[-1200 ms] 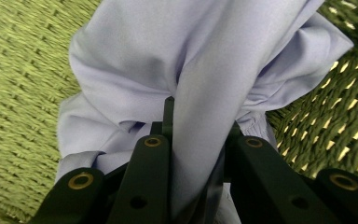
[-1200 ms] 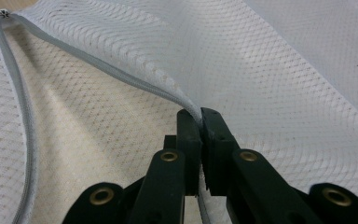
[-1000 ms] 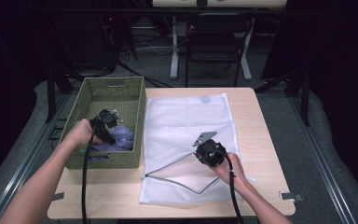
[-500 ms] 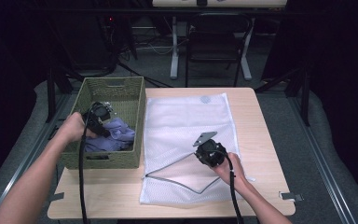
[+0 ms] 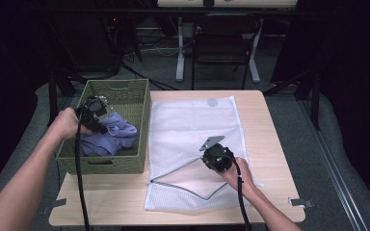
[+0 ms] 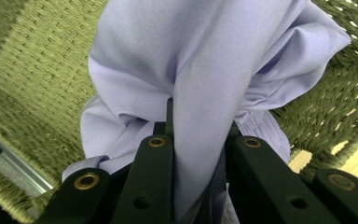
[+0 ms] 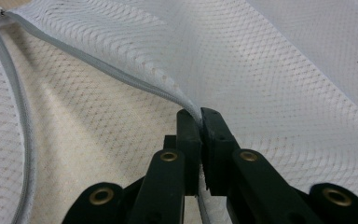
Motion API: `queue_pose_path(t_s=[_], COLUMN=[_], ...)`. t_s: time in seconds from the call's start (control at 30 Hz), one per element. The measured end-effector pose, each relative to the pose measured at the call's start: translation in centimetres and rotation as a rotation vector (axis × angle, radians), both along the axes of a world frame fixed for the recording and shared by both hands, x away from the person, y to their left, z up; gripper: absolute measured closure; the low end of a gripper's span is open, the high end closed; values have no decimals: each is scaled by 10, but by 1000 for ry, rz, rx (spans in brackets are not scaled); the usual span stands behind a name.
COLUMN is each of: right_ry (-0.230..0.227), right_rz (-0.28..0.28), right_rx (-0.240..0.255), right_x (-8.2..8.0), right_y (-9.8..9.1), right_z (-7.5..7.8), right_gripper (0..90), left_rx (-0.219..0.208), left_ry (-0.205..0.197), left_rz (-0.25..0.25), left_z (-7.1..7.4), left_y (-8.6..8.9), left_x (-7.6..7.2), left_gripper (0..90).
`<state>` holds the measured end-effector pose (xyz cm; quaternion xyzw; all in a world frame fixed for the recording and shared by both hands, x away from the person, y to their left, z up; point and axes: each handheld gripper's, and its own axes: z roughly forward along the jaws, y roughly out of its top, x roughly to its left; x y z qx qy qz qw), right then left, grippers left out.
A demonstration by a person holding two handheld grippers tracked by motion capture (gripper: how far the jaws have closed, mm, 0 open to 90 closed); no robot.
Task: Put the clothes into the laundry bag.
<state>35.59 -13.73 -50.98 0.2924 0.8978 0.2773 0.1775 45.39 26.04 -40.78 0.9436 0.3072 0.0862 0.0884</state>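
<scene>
A lavender cloth (image 5: 111,135) lies bunched in the green woven basket (image 5: 120,87) at the table's left. My left gripper (image 5: 95,115) hangs over the basket's left side, shut on a fold of this cloth (image 6: 205,93), which drapes down between the jaws. A white mesh laundry bag (image 5: 197,130) lies flat on the table with its grey zipper (image 5: 173,171) open at the front. My right gripper (image 5: 215,156) is shut on the bag's upper zipper edge (image 7: 121,72), holding it raised off the lower layer.
The wooden table (image 5: 265,125) shows bare strips to the right of the bag and along the front. A black chair (image 5: 224,43) and table legs stand behind the table. Dark curtains close off both sides.
My left gripper has risen and moved toward the basket's left wall, pulling the lavender cloth up with it. My right gripper has stayed in place on the bag's edge.
</scene>
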Motion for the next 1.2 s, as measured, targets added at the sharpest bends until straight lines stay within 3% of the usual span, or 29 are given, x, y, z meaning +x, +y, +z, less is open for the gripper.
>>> queue_pose_path(t_s=[0.5, 0.77, 0.93, 1.2], right_ry=[10, 9, 9, 12], right_rz=[-4, -6, -10, -16], right_rx=[-2, -4, -2, -1], right_x=[0, 1, 1, 1], right_y=[0, 0, 0, 0], right_z=[-1, -1, -1, -2], right_gripper=[869, 870, 870, 870], left_rx=[25, 17, -15, -10], left_ry=[-33, -48, -67, -76], left_rz=[6, -2, -8, -16], left_z=[32, 48, 60, 76], left_y=[6, 7, 8, 2], left_x=[-4, -6, -9, -11], left_gripper=[826, 826, 826, 825])
